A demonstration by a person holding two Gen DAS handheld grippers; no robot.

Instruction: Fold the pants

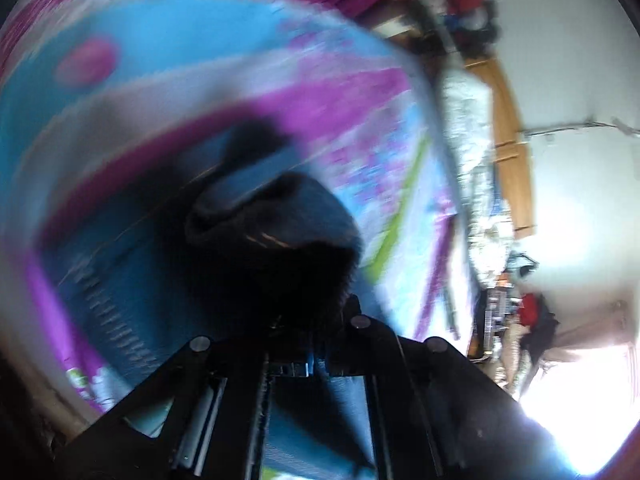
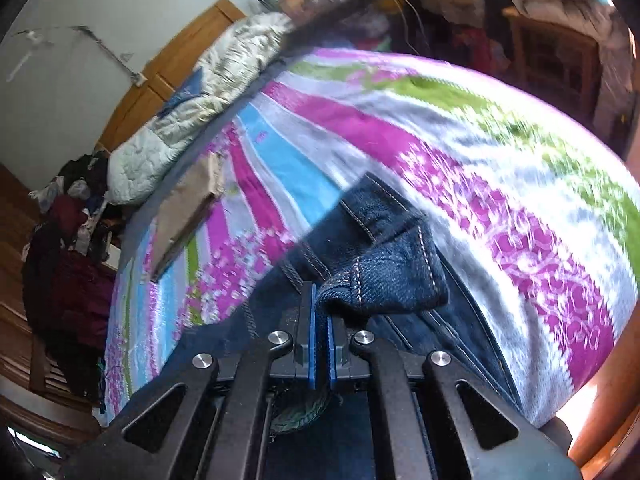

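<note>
1. While you hold both claws over the bed, note what lies around: a striped sheet (image 2: 460,148) in purple, blue, green and white covers the mattress, and a flat brown board (image 2: 186,216) lies on it, well apart from the jeans (image 2: 400,256).
2. Along the far edge of the bed a pale quilt (image 2: 192,120) is bunched against a wooden headboard (image 2: 160,68), and a heap of dark clothes (image 2: 68,264) sits beside the bed on your left in the right wrist view.
3. Nothing stands between your right claw (image 2: 321,316) and the denim; the board is off to its left.
4. Your right claw is pinched nearly closed on a folded corner of the jeans: the blue pads (image 2: 311,320) squeeze the hem seam, and the bunched cloth stands up just ahead of the tips.
5. More of the jeans spreads on the sheet under and behind that claw, reaching toward the lower edge of the view.
6. Your left wrist view is badly blurred. A dark lump of cloth (image 1: 276,232) sits right at the tips of your left claw (image 1: 316,320) and hides them.
7. The fingers there look drawn close together on that dark cloth, but you cannot tell for sure whether they grip it.
8. Behind the lump the same sheet (image 1: 200,60) fills the view, with the quilt (image 1: 468,140) on its right edge.
</note>
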